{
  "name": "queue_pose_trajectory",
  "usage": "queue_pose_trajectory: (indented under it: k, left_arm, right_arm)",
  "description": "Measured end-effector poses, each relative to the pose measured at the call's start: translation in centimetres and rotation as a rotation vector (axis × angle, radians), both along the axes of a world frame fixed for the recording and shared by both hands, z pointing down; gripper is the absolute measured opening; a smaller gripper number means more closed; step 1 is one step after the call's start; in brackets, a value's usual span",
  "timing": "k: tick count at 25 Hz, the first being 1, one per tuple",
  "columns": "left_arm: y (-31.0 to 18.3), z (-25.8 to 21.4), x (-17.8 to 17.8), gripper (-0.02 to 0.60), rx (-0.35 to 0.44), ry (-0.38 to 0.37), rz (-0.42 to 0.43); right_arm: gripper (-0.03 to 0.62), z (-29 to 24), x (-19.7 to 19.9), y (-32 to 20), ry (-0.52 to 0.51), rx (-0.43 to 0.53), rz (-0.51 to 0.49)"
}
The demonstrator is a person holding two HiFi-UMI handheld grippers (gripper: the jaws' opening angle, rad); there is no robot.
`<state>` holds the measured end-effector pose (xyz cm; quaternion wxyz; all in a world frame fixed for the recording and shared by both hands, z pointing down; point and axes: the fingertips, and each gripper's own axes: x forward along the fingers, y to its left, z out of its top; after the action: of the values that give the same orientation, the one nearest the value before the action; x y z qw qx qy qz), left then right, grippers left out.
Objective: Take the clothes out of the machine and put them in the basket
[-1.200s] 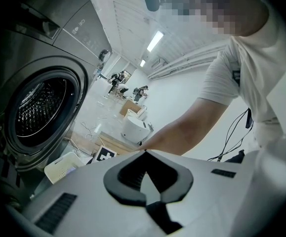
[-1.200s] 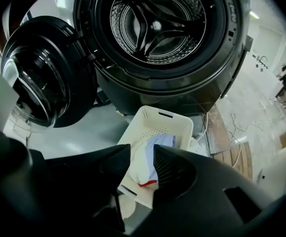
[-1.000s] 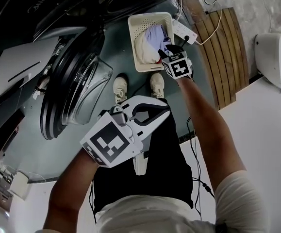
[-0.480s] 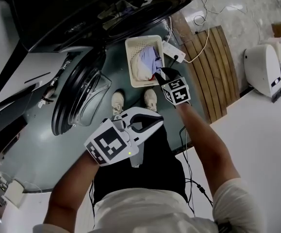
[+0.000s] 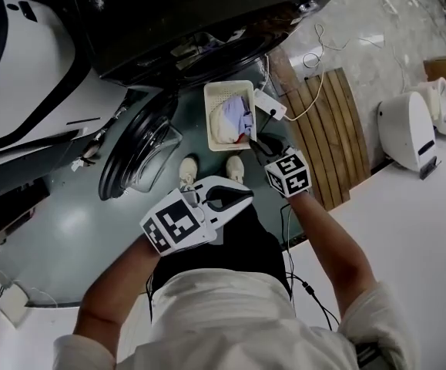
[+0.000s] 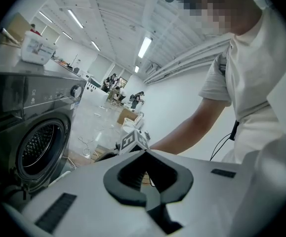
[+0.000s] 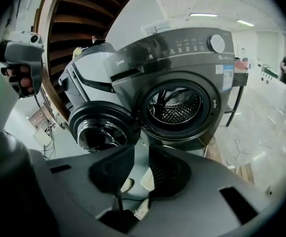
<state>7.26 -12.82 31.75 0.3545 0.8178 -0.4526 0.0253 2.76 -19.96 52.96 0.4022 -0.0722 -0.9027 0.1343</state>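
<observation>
The white basket [image 5: 209, 122] stands on the floor before the dark washing machine [image 5: 207, 21] and holds pale clothes [image 5: 234, 122]. The machine's round door [image 5: 142, 156] hangs open; in the right gripper view its drum [image 7: 175, 105] shows no clothes. My right gripper [image 5: 257, 141] is raised just beside the basket. Its jaws [image 7: 141, 149] have just been closing, and a narrow gap with nothing in it remains. My left gripper [image 5: 244, 194] hangs above the person's shoes, its tips [image 6: 145, 152] touching, and it is empty.
The person's shoes [image 5: 188, 172] stand just in front of the basket. A wooden slatted platform [image 5: 330, 129] with a power strip [image 5: 269, 104] and cables lies to the right. A white appliance [image 5: 404, 129] stands further right.
Both grippers have risen away from the floor, so basket and machine look smaller. The right gripper, earlier over the clothes in the basket, has lifted clear with nothing in it.
</observation>
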Motion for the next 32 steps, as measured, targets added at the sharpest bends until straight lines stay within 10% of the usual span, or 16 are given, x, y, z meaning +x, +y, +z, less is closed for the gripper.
queue_pose_trajectory:
  k: [32]
  left_arm:
    - [3.4,-10.9,2.1,-0.003,0.007,-0.204,-0.238]
  right_arm:
    - [0.058,-28.4,7.1,3.6,-0.323,-0.031,-0.137]
